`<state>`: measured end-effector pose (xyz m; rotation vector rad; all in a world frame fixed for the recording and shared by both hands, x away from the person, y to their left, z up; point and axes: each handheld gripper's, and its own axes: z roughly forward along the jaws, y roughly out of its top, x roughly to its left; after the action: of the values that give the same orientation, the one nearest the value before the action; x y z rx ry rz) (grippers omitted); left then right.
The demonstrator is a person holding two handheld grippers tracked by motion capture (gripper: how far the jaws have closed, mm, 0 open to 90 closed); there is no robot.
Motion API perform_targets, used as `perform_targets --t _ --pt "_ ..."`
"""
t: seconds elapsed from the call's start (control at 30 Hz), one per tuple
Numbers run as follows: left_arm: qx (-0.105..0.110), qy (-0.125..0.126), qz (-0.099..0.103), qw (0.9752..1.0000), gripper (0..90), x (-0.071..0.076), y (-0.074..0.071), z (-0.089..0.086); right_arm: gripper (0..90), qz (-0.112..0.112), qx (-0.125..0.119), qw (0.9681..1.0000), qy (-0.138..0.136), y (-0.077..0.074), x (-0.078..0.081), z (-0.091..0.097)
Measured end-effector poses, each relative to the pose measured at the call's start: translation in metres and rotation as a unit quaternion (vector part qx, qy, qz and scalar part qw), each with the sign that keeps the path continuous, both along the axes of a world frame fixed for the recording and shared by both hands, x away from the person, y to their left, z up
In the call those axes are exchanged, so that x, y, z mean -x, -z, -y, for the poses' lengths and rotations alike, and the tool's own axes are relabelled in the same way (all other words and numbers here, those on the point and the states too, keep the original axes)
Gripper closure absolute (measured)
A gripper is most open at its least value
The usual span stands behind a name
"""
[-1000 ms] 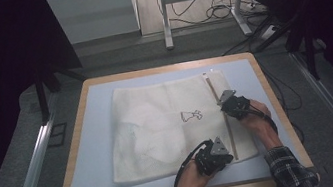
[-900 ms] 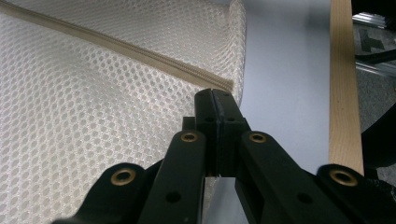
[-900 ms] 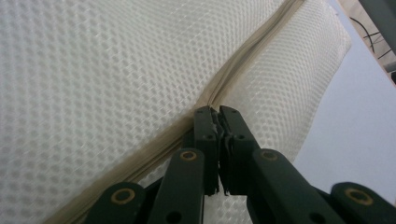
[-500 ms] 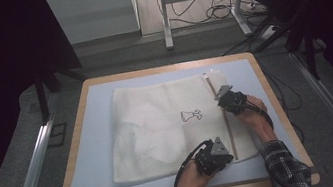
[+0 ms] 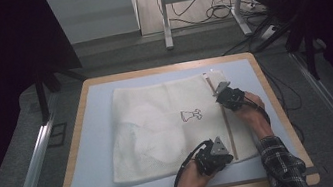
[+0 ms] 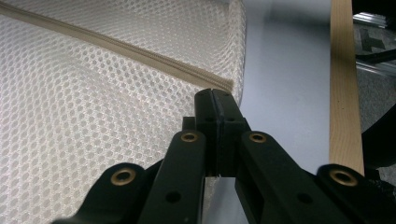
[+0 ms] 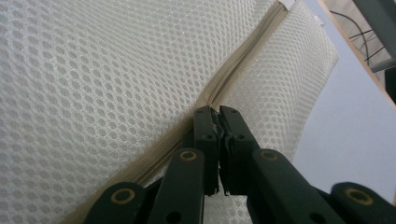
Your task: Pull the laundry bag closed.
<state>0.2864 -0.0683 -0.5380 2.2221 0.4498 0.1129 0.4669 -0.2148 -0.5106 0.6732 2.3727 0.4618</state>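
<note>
A white mesh laundry bag (image 5: 169, 123) is lying flat on the pale blue mat (image 5: 97, 150) that is covering the wooden table (image 5: 75, 153), with its beige zipper (image 5: 227, 124) running along the bag's right side, from the near edge toward the far edge. A small dark printed figure (image 5: 191, 115) is showing near the middle of the bag. The left gripper (image 5: 216, 154) is resting at the near end of the zipper, close to the bag's near right corner; in the left gripper view its jaws are standing closed together at the zipper's end (image 6: 219, 84), and whether fabric is being pinched between them cannot be told. The right gripper (image 5: 228, 96) is sitting farther up the zipper, toward the far end; in the right gripper view its jaws are pressing together on the zipper line (image 7: 219, 88), with something small and pale caught between the tips, seemingly the zipper pull. The person's right sleeve (image 5: 282, 168), in a plaid pattern, is entering from the bottom edge.
</note>
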Motion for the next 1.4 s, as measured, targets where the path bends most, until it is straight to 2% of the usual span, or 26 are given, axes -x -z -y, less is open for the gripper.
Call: perform_targets --t 0.4,0.8,1.4 --pt "-0.001 0.0 -0.001 1.0 89.8 0.0 0.0 0.0 85.9 0.005 0.007 0.9999 0.008 0.001 -0.012 -0.005" --pt "-0.001 0.0 -0.001 1.0 89.8 0.0 0.0 0.0 85.9 0.005 0.0 0.9999 0.011 0.002 -0.021 -0.006" --pt "0.001 0.0 -0.003 1.0 89.8 0.0 0.0 0.0 85.9 0.011 0.006 0.9998 0.016 0.003 -0.039 -0.01"
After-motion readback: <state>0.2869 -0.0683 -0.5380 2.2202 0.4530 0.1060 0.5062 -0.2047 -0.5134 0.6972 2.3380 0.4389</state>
